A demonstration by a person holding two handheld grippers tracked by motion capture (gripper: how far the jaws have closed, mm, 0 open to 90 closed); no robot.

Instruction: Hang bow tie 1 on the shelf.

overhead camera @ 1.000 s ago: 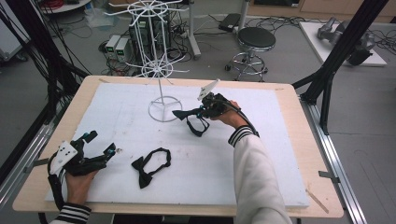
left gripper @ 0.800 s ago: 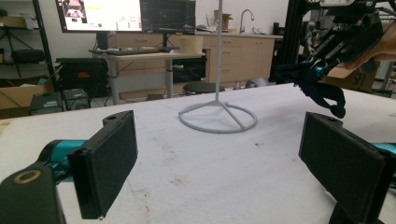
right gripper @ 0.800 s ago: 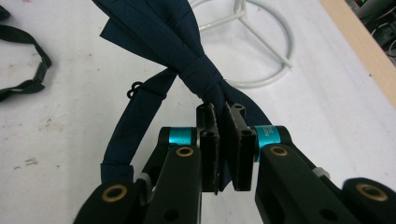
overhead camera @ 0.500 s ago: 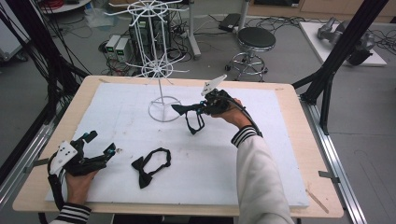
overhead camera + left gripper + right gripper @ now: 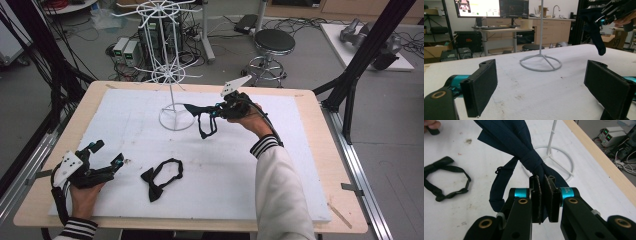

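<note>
1. Since a second ago we see the right gripper (image 5: 216, 111) lifted a bit higher and nearer the white wire stand (image 5: 172, 75), carrying the navy bow tie (image 5: 202, 117) with it.
2. Its jaws are pressed together on the tie beside the knot (image 5: 531, 160); the strap loop (image 5: 208, 127) hangs free, off the surface.
3. We judge this as a carry toward the stand for hanging; the loop is not yet over any arm.
4. Second piece, a black bow tie (image 5: 161, 179), lies flat at near centre, untouched, unmoved.
5. Left gripper (image 5: 107, 165) rests at near left, same spot as before, jaws wide apart with nothing between the pads (image 5: 482, 87).
6. Surface: white foam board (image 5: 280, 175) with some dirt marks, on a wooden table (image 5: 345, 210).
7. Room: black stool (image 5: 274, 42) at far right, cables and power boxes (image 5: 127, 50) behind the stand, black frame posts (image 5: 367, 55) at the right.
</note>
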